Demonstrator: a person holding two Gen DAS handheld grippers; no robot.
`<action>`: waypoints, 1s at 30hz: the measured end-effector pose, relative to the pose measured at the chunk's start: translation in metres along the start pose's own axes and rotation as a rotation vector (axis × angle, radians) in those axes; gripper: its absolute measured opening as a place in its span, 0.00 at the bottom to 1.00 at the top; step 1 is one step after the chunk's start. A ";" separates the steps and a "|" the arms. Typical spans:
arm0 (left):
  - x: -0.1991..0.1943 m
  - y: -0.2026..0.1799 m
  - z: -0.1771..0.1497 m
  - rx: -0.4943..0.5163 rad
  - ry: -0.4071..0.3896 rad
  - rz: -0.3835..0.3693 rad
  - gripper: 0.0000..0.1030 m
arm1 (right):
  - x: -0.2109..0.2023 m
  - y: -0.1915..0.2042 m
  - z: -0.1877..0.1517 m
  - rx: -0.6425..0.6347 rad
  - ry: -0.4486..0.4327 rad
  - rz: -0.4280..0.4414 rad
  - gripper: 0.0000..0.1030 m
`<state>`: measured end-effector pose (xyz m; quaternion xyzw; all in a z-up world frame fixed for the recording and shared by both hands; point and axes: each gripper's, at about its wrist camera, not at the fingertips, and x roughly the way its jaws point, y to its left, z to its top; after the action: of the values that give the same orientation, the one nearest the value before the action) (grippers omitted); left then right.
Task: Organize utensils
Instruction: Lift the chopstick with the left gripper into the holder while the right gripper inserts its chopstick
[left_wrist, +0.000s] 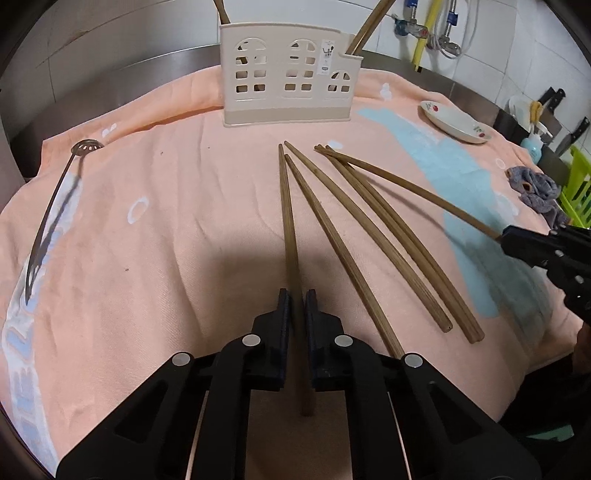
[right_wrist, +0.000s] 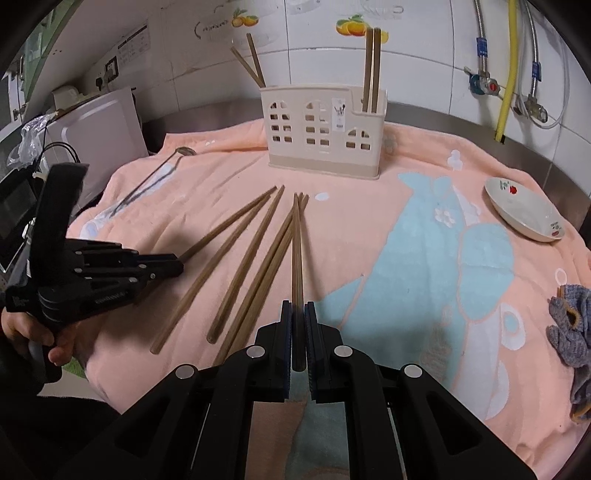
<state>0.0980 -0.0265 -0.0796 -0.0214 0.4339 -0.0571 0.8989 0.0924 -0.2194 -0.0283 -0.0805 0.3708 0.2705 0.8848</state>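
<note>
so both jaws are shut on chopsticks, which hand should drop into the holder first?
Right, probably. The right gripper holds its chopstick pointing almost straight at the holder, near the slot already holding two. The left gripper is also shut on a chopstick, but aims right of the holder's middle.

Each fisheye camera sits just behind its own tongs and looks forward and downward along them, close above the desk. The left view faces the holder (left_wrist: 290, 74) head-on, with the right tongs (left_wrist: 517, 240) entering at its right edge. The right view faces the same holder (right_wrist: 325, 133) from further right, with the left tongs (right_wrist: 173, 267) at its left edge. Both views share the towel (left_wrist: 166, 221), the chopsticks (left_wrist: 369, 236), the dish (left_wrist: 456, 122) and the tiled wall (right_wrist: 417, 55).
</note>
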 end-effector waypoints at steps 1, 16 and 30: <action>0.000 0.001 0.001 -0.001 0.000 -0.001 0.07 | -0.003 0.000 0.002 0.002 -0.009 0.002 0.07; -0.048 0.011 0.040 0.010 -0.148 -0.036 0.05 | -0.043 0.004 0.069 -0.039 -0.176 0.023 0.06; -0.072 0.024 0.107 0.035 -0.244 -0.076 0.05 | -0.058 -0.012 0.174 -0.080 -0.232 0.042 0.06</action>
<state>0.1396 0.0050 0.0406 -0.0288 0.3192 -0.0957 0.9424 0.1722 -0.1936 0.1356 -0.0761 0.2565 0.3111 0.9119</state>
